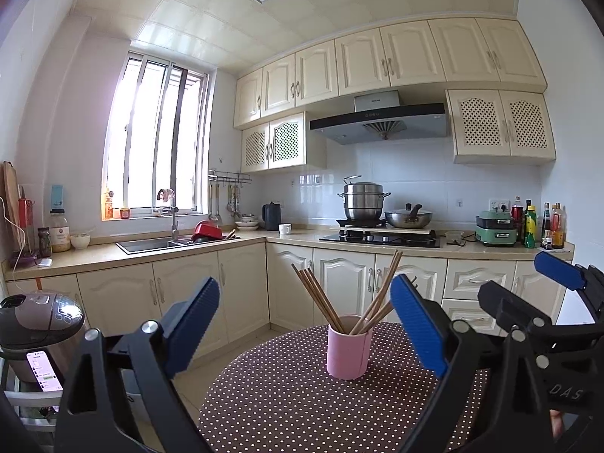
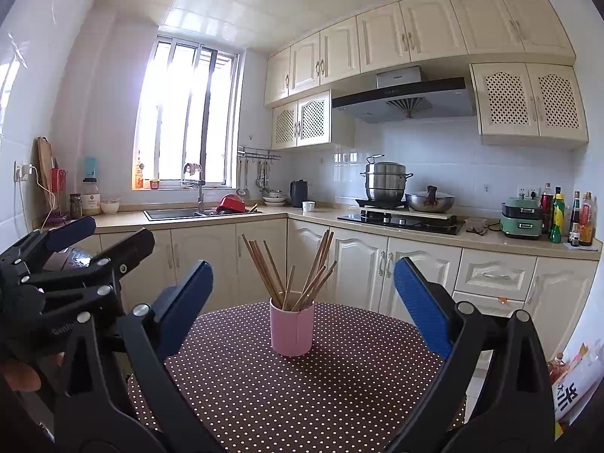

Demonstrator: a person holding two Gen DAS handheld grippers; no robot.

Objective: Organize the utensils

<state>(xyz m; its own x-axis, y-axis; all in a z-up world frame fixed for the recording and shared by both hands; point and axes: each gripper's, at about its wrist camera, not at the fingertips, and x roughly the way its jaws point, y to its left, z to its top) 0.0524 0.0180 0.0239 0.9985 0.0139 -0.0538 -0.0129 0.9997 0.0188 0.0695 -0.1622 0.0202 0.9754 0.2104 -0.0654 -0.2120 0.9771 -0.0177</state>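
Two grippers, left (image 1: 304, 330) and right (image 2: 302, 307), gape empty | chopsticks (image 2: 290, 275) in pink cup (image 2: 291, 330), table (image 2: 302, 396) far edge | "DAS" lettered on right gripper

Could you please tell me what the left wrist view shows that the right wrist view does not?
Only the left wrist view shows the rice cooker and the lit phone at lower left. Only the right wrist view shows the wall charger and the printed package at lower right. Both share the pink cup of chopsticks on the dotted table, and each open hand-held gripper, left and right.
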